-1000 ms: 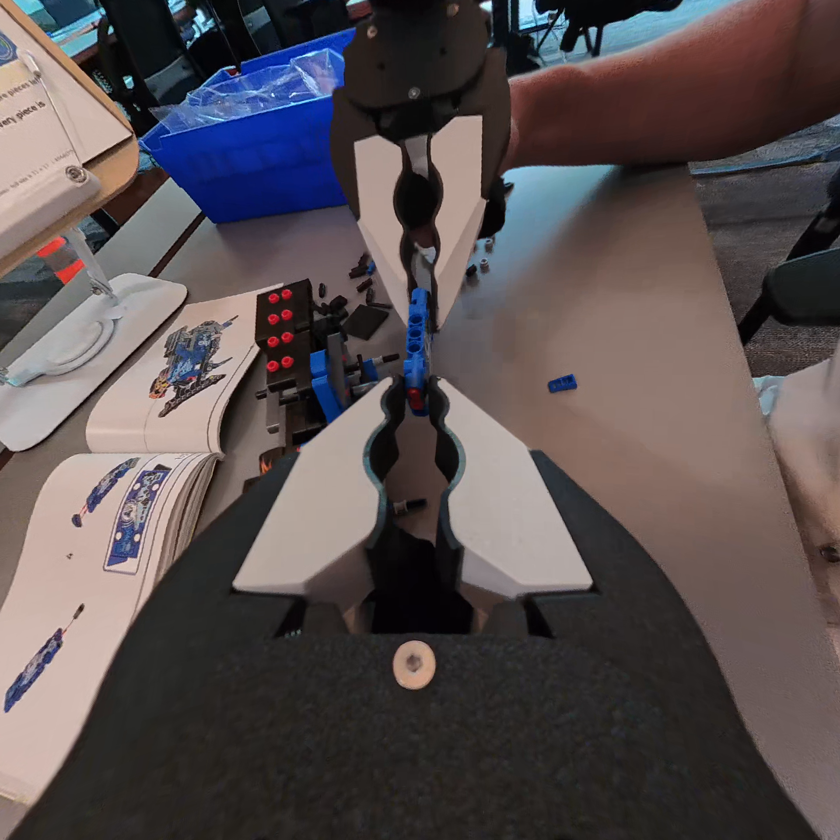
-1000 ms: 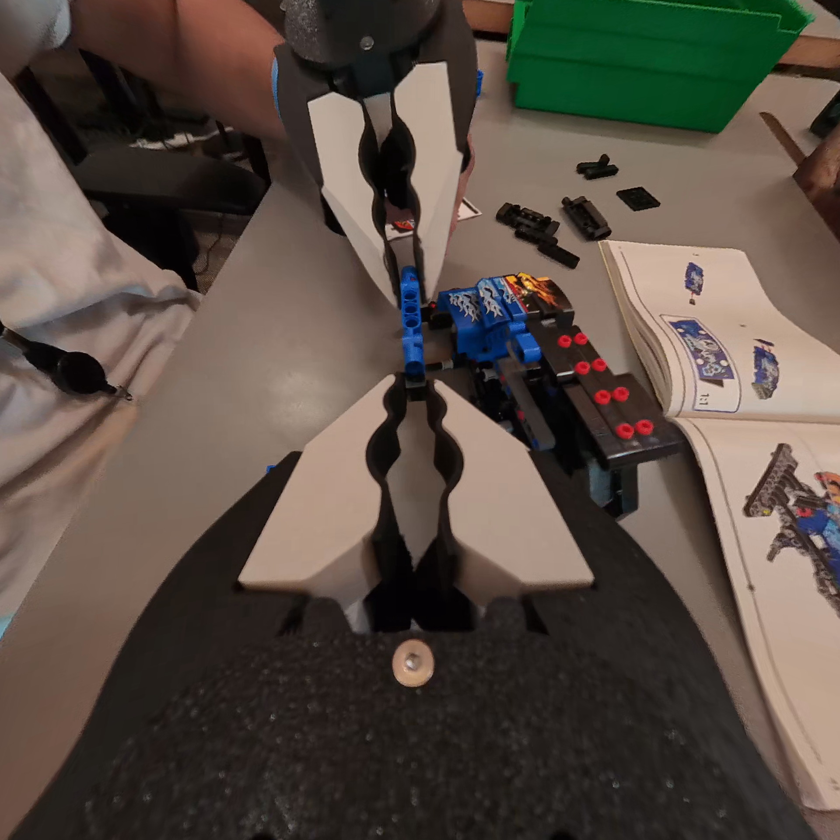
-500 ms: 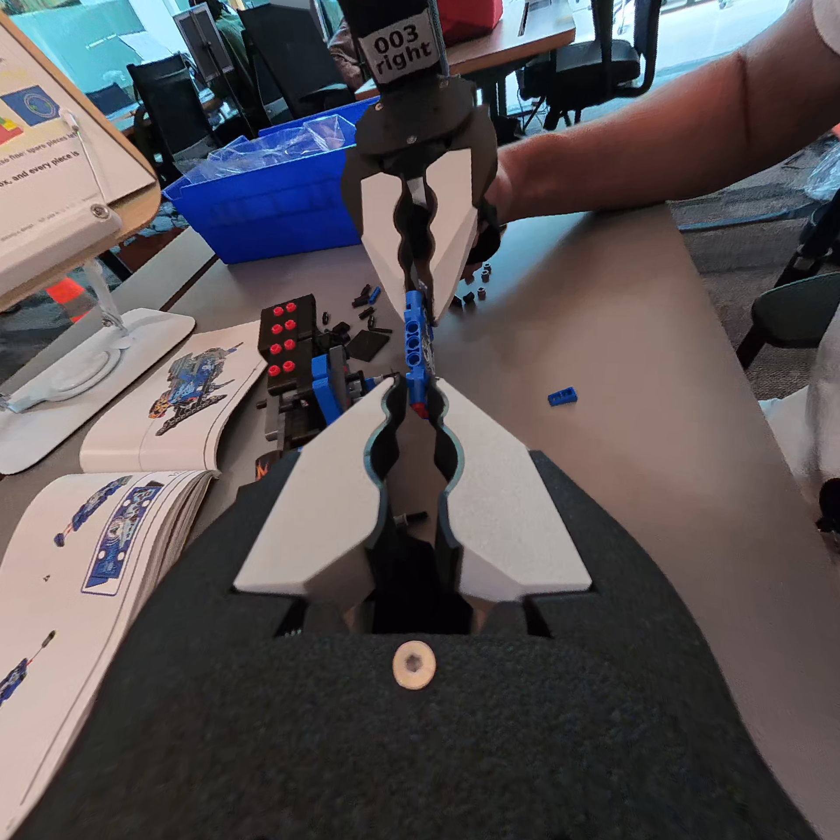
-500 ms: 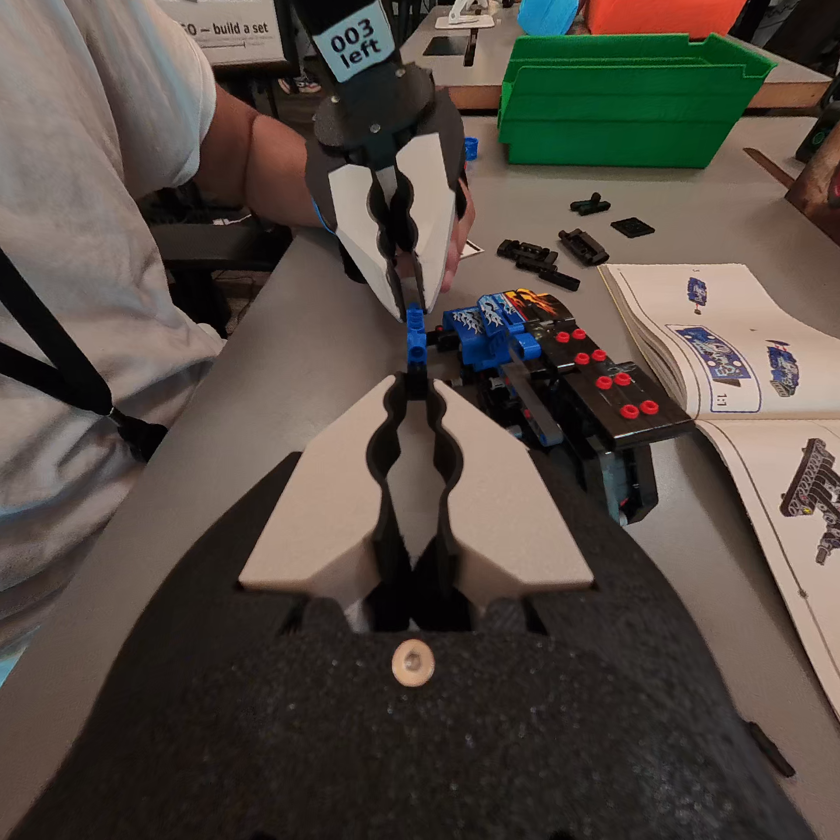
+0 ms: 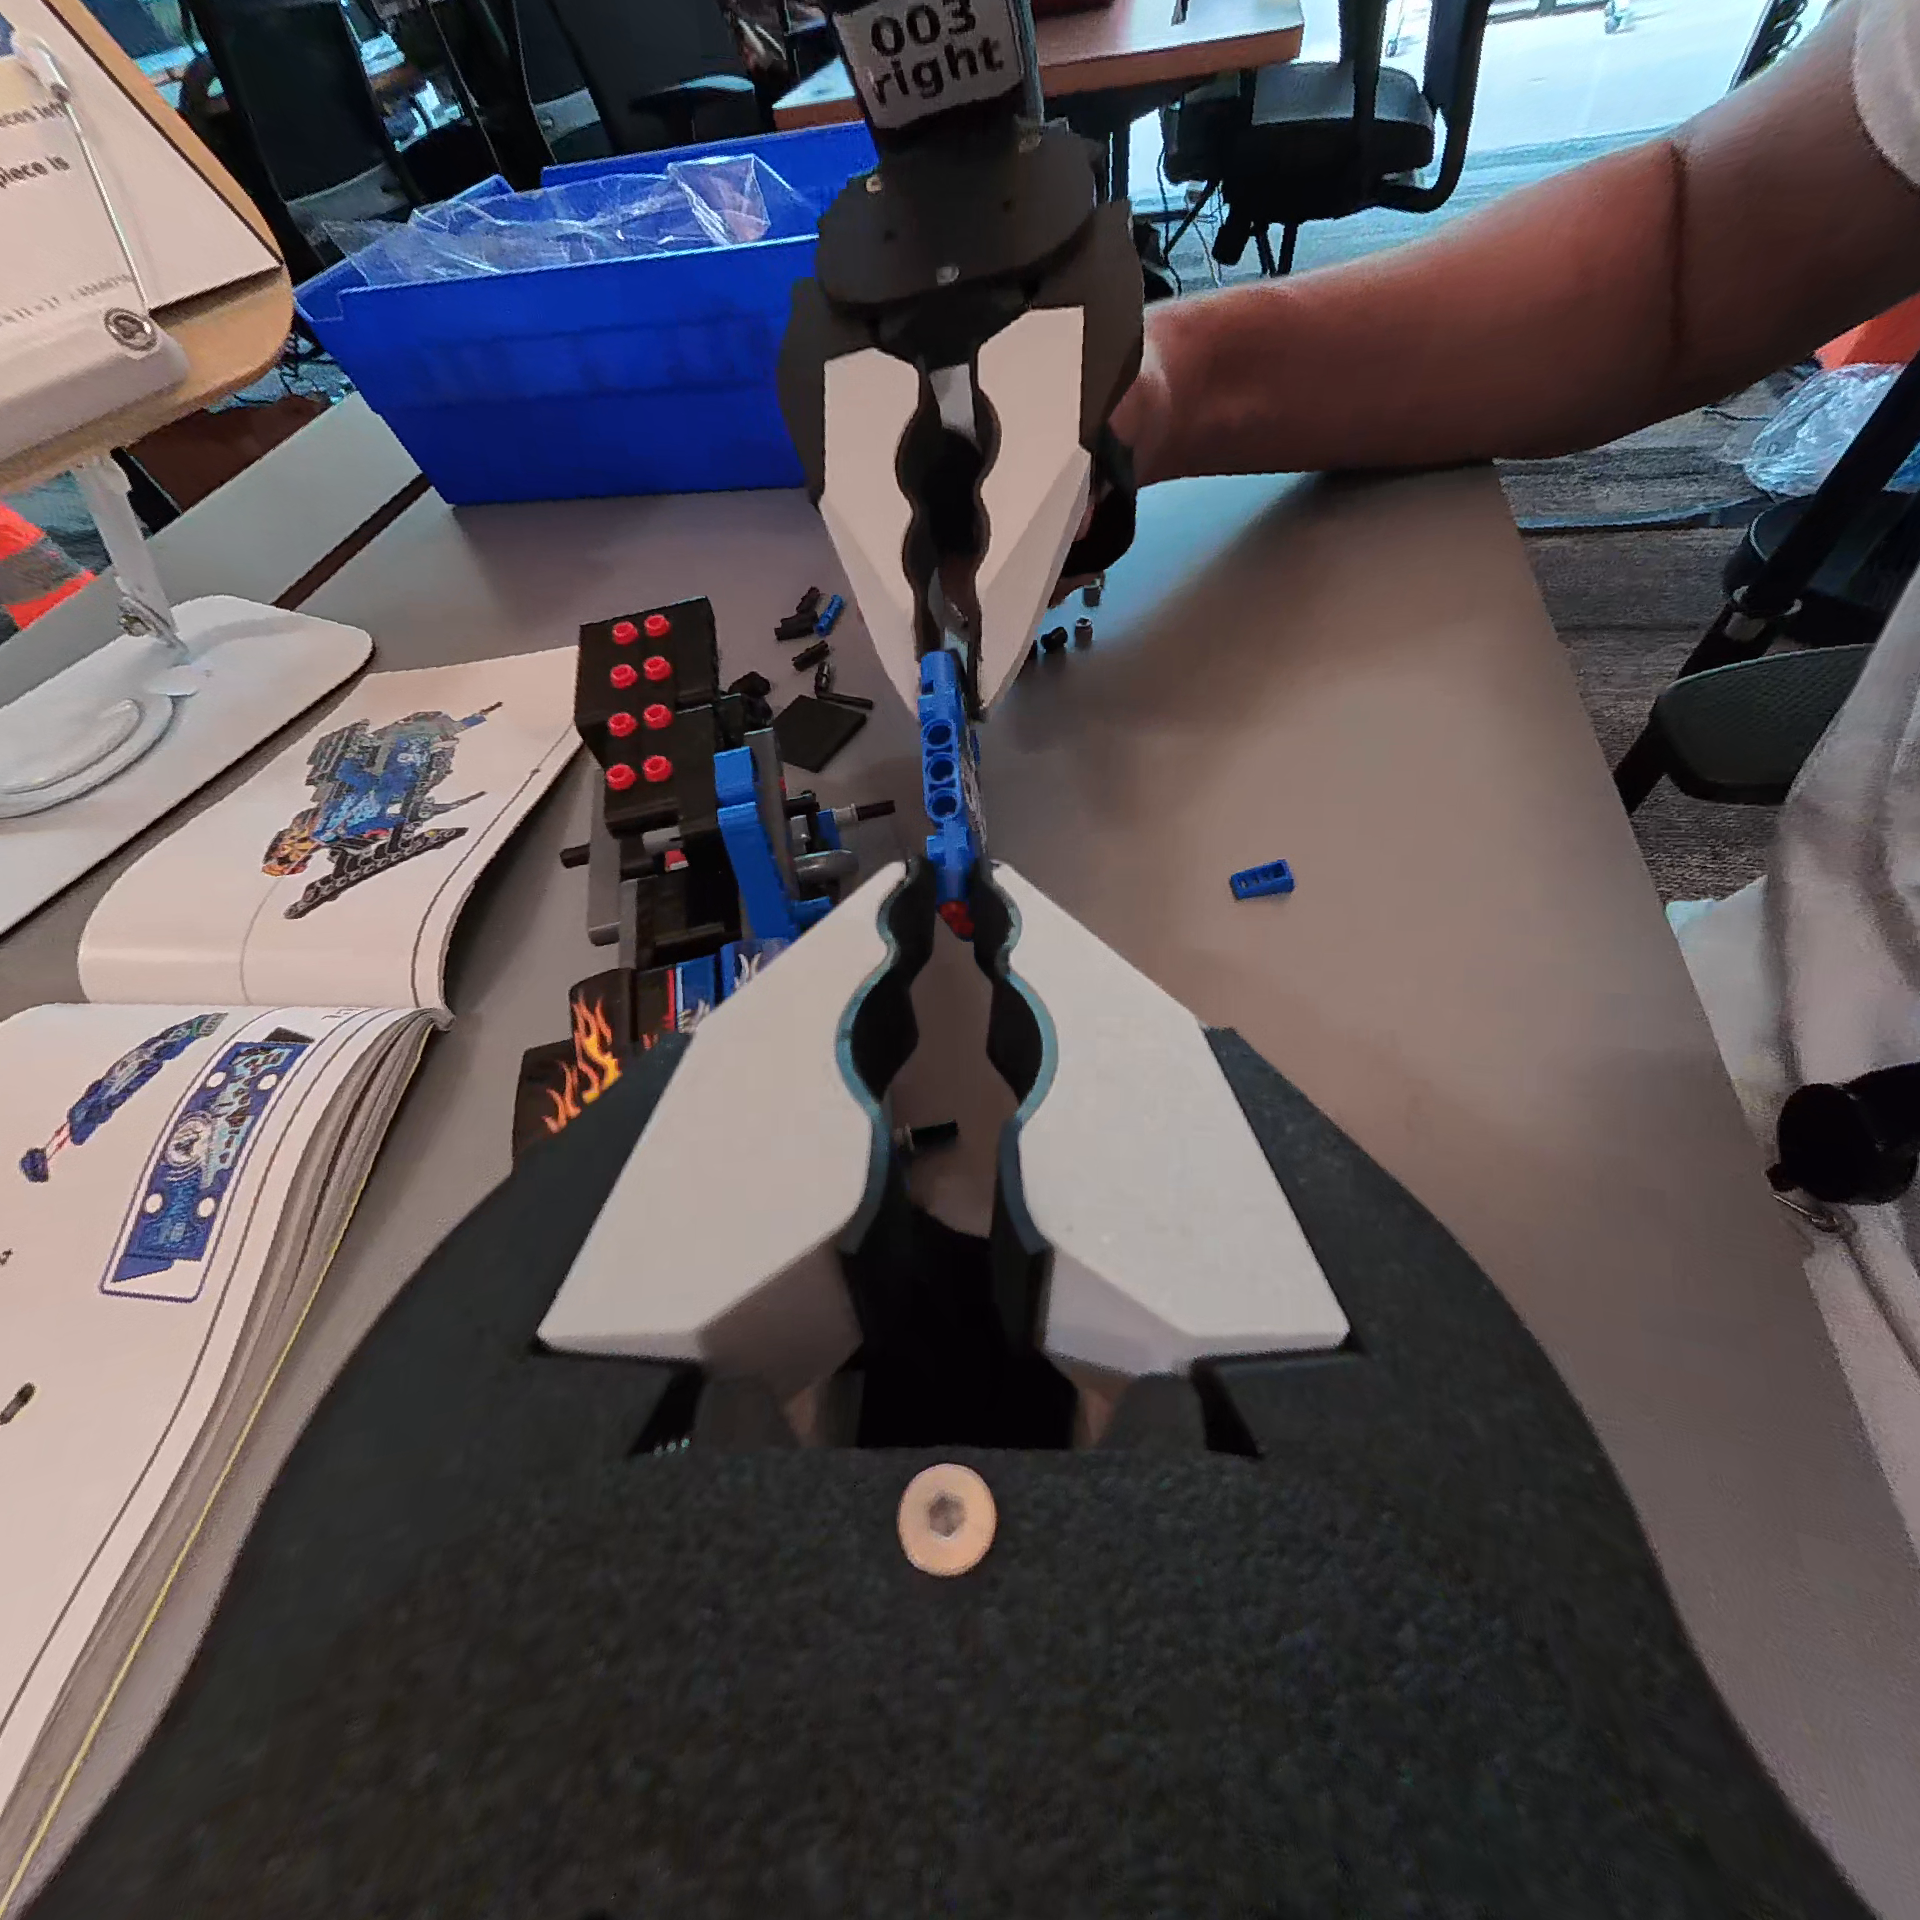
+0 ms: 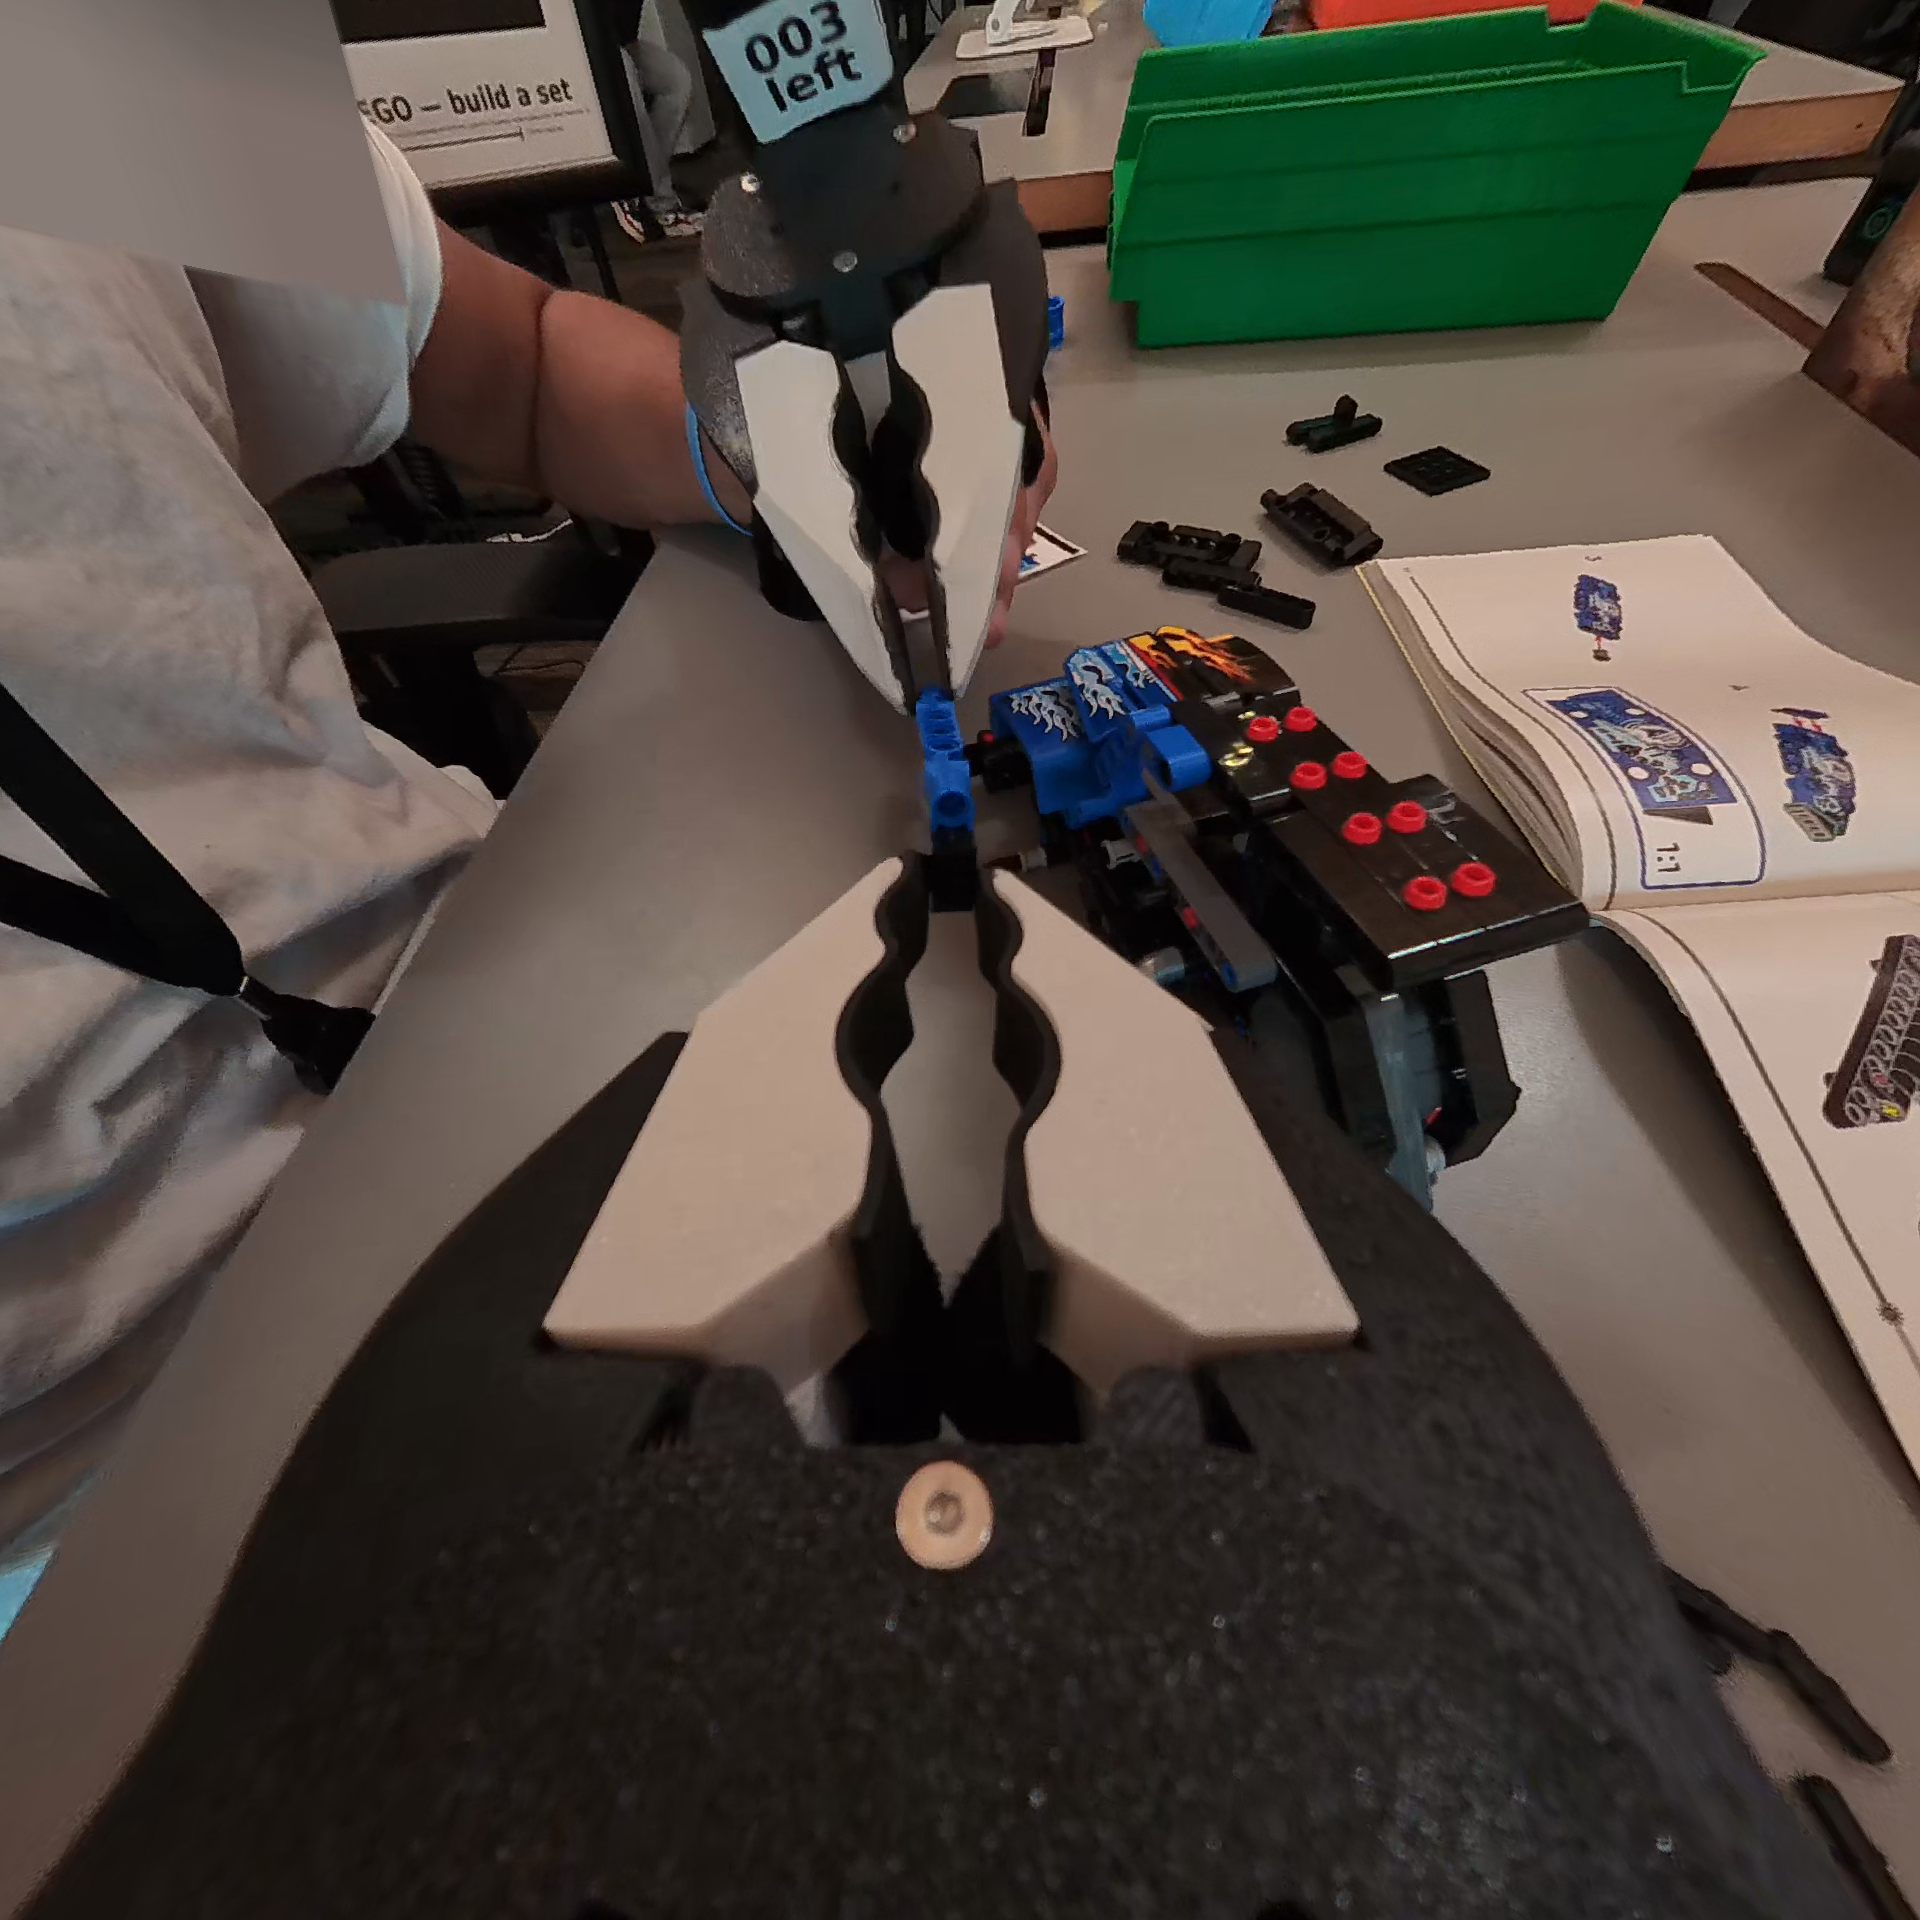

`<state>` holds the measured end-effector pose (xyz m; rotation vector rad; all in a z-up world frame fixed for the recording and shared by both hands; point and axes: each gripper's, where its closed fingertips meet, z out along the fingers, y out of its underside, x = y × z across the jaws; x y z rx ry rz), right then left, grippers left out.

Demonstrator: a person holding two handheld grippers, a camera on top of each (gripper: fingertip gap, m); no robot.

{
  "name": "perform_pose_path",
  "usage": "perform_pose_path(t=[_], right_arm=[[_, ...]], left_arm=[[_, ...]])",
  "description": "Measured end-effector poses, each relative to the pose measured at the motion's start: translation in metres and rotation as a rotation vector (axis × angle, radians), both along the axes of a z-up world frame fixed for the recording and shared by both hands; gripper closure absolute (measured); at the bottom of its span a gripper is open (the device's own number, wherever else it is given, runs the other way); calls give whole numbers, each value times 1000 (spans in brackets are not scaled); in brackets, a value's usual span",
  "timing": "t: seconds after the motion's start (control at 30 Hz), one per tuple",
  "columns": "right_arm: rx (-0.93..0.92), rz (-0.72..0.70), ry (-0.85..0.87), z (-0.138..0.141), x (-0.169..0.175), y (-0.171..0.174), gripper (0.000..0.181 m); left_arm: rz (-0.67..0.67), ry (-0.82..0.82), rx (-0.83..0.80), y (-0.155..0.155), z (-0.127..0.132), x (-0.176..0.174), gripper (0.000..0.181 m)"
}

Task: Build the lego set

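Note:
A blue beam with holes (image 5: 948, 774) is held in the air between both grippers, above the grey table (image 5: 1299, 727). My left gripper (image 5: 951, 883) is shut on its near end, where a red pin shows. My right gripper (image 6: 948, 868) is shut on the other end, on a black part of it. The beam also shows in the right wrist view (image 6: 943, 758). The half-built black and blue lego vehicle (image 6: 1247, 831) with red studs sits on the table just beside the beam; it shows in the left wrist view (image 5: 686, 800) too.
An open instruction booklet (image 5: 208, 1039) lies left of the vehicle. A blue bin (image 5: 582, 343) with plastic bags stands behind it, a green bin (image 6: 1403, 177) at the far side. Loose black parts (image 6: 1226, 561) and a small blue piece (image 5: 1261, 879) lie on the table. A person's arms reach in. Across from one pair of fingers to the other is roughly 5 centimetres. It is some 10 centimetres from my right tips to the small blue piece (image 5: 1261, 879).
Both grippers have lifted and tilted with the blue beam still held between them; more of the room behind shows. The vehicle has not moved.

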<state>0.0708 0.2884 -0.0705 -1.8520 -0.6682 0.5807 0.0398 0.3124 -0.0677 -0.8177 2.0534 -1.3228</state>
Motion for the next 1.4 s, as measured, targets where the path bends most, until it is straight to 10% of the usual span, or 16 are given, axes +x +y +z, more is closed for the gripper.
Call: perform_pose_path(t=[0.8, 1.4], right_arm=[[35, -51, -42, -2, 5, 8, 174], [-87, -13, 250, 14, 4, 5, 175]], left_arm=[[37, 65, -53, 6, -2, 7, 176], [26, 2, -92, 6, 2, 9, 169]])
